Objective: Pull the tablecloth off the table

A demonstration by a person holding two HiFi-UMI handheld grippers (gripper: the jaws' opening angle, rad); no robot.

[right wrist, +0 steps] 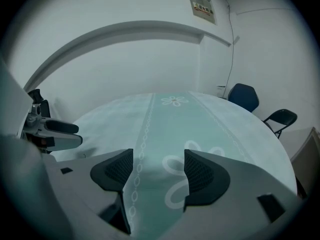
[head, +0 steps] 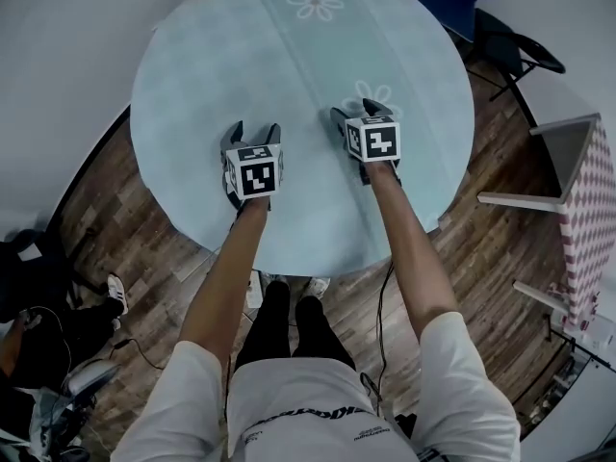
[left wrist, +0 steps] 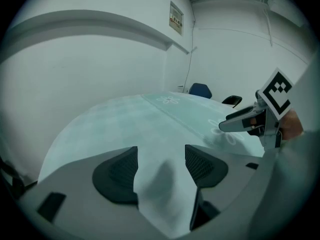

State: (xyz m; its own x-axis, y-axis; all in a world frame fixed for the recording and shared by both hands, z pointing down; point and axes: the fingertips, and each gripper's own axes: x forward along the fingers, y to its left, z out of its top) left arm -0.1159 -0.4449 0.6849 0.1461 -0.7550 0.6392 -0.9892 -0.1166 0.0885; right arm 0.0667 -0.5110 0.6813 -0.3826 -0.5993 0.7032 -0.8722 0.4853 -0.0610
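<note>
Now, left tongs agape over tablecloth

The person carrying my rig wears a white short-sleeved T-shirt with a line of dark lettering, loose sleeves ending above the elbow, black trousers and pale shoes. On my screens the left gripper and right gripper are pale grey shells with dark jaws. Each carries a white cube printed with black square markers. Their pads are black, rounded and finely ribbed. A thin black cable hangs beside the right leg.
</note>
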